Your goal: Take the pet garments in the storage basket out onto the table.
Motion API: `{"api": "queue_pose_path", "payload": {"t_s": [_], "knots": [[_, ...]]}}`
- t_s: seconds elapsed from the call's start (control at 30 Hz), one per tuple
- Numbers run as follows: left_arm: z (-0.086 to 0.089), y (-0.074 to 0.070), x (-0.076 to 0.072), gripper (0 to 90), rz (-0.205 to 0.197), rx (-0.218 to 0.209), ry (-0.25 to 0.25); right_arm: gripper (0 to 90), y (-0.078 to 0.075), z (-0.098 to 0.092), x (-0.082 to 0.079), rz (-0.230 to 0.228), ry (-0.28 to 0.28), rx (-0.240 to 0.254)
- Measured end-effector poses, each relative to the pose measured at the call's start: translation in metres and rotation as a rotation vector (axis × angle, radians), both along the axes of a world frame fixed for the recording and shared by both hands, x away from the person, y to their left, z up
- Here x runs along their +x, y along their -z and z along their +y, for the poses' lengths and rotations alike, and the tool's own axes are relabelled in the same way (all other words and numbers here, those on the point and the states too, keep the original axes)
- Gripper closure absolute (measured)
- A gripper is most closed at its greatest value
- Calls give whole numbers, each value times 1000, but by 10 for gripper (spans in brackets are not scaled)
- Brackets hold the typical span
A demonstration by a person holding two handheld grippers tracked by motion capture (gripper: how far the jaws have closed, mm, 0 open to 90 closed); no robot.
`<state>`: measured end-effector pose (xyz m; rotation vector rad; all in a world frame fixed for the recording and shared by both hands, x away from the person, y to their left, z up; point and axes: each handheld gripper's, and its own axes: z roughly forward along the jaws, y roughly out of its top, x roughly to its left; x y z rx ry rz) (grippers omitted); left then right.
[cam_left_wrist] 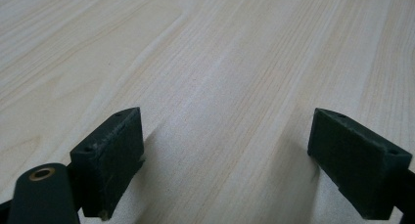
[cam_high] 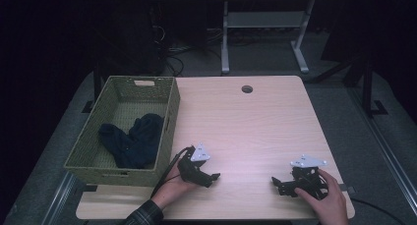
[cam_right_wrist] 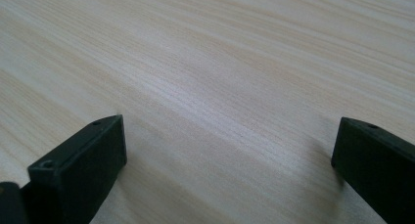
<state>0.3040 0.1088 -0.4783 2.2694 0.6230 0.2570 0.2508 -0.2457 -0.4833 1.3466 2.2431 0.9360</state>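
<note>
Overhead, the left gripper (cam_high: 212, 177) and right gripper (cam_high: 276, 181) rest low on the near part of the table (cam_high: 246, 122), well apart and pointing toward each other — both hold nothing. Nearest the left gripper is the dark cloth (cam_high: 133, 139), lying inside the woven basket (cam_high: 169, 122) at the table's left edge. In the left gripper view, the jaws stand wide over bare wood (cam_left_wrist: 230, 62). The right gripper view shows the same — wide jaws, bare wood (cam_right_wrist: 220, 72) between.
</note>
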Motion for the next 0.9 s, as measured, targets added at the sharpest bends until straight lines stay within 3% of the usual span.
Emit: {"api": "queue_pose_path", "payload": {"t_s": [0.33, 0.6, 0.9], "knots": [[0, 0, 0, 128, 0, 0, 2, 0, 0, 0, 0, 0, 0, 0], [0, -3, 4, 138, 15, 24, -20, 0, 0, 0, 0, 0, 0, 0], [3, -10, 4, 139, 21, 13, -22, 0, 0, 0, 0, 1, 0, 0]]}}
